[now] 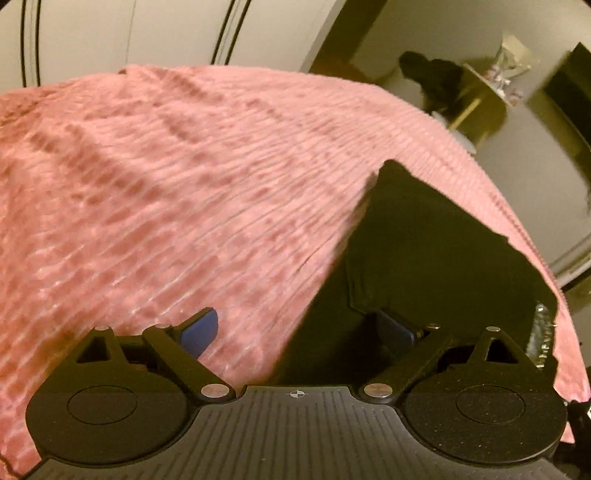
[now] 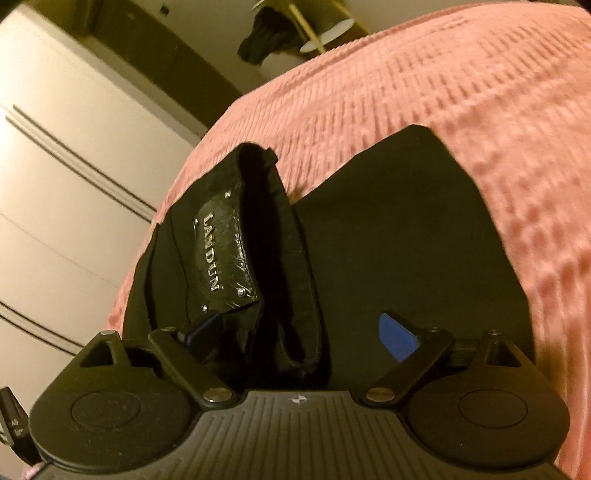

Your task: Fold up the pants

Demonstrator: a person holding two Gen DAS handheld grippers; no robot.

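Observation:
Black pants [image 2: 388, 236] lie on a pink ribbed bedspread [image 2: 461, 92]. In the right wrist view the waistband with a black leather "LANDUN" patch [image 2: 225, 251] stands up between the fingers of my right gripper [image 2: 301, 332], which is open around it. In the left wrist view a flat part of the pants [image 1: 436, 251] lies to the right, and my left gripper [image 1: 299, 328] is open, its left finger over the bedspread [image 1: 166, 203] and its right finger at the pants' edge.
White wardrobe doors with dark lines [image 2: 55, 155] stand beside the bed. A dark garment [image 1: 432, 77] hangs on a small stand with a round white base [image 2: 328, 33] beyond the bed's far edge.

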